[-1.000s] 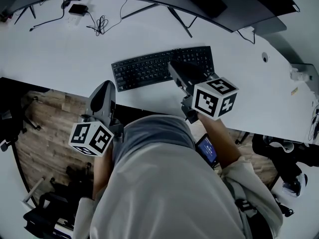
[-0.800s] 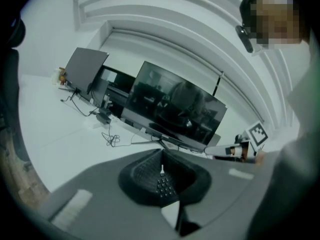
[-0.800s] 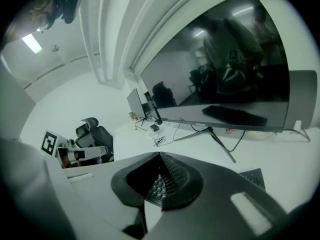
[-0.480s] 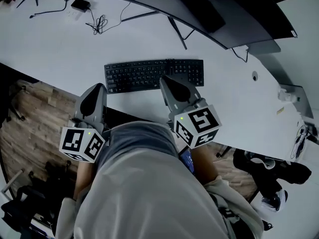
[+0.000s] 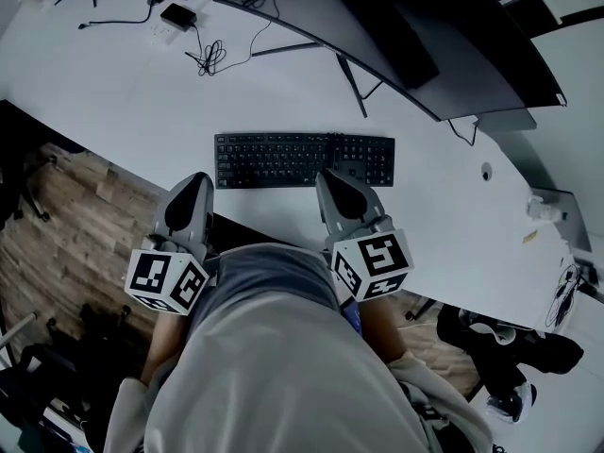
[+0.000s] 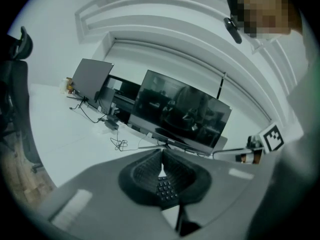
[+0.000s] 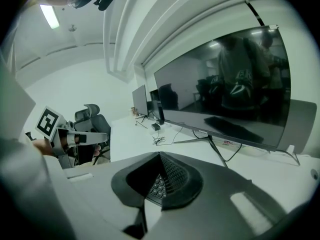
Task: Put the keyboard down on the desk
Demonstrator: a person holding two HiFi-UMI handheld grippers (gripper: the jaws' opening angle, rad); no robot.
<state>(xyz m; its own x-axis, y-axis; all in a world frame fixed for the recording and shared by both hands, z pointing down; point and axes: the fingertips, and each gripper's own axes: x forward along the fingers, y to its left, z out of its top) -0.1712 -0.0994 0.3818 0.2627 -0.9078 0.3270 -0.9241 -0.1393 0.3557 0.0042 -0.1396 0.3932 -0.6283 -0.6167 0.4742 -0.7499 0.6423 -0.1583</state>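
While the earlier head views show the right gripper (image 5: 332,176) reaching over the right end of the keyboard (image 5: 304,159), it is now drawn back toward the person. Its tip is only over the keyboard's near edge. Whether it touches that edge cannot be told from above. Its jaws are pressed together with nothing between them; a few keys show through the gap beneath them in the right gripper view.

The left gripper (image 5: 195,179) stays low at the near edge of the worktop (image 5: 123,83), just beside the keyboard's left end. Its jaws also meet at the tips and pinch nothing.

Neither gripper holds the keyboard any longer, so the put-down looks finished, with the hands clearing away.

The keyboard is black and full width, with a number block at its right end. It lies flat on the white worktop, keys up, its long side roughly along the worktop's near edge and close to it. It sits in front of the thin legs of a wide, dark curved monitor (image 5: 425,26). A loose coil of cable (image 5: 212,57) lies well apart from it, toward the far left.
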